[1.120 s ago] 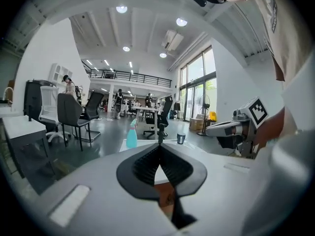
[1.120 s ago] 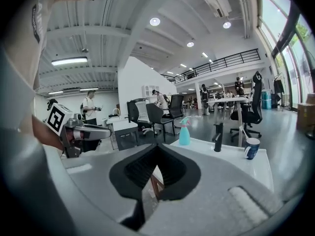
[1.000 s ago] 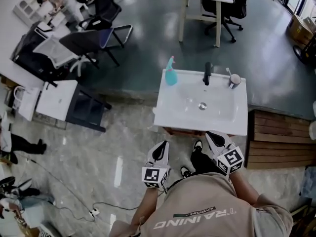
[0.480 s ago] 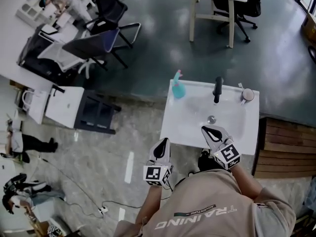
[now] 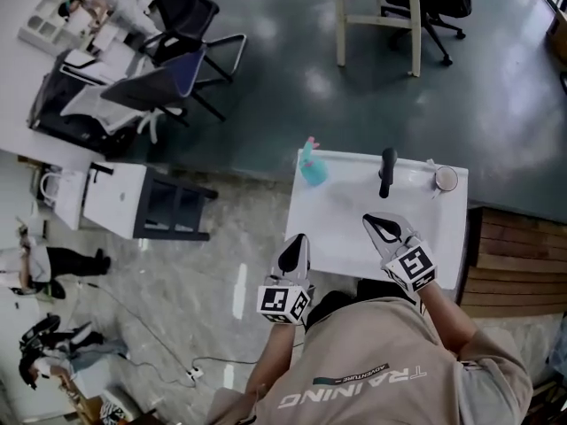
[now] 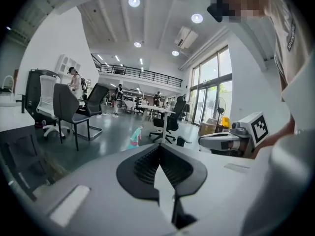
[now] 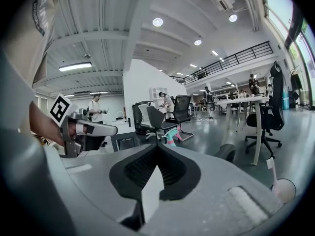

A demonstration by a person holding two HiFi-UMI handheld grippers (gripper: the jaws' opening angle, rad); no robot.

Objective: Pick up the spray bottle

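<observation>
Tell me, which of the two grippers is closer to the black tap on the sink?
Right. The right gripper is over the sink, just short of the tap; the left gripper is at the sink's front left corner, farther off.

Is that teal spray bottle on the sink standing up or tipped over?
Upright. The spray bottle stands on its base at a far corner of the sink, pink trigger head on top.

Bright, evenly lit room
We saw ceiling lamps [image 6: 134, 2] glaring off the floor [image 5: 319, 82]; gripper views bulged, dark-cornered.
</observation>
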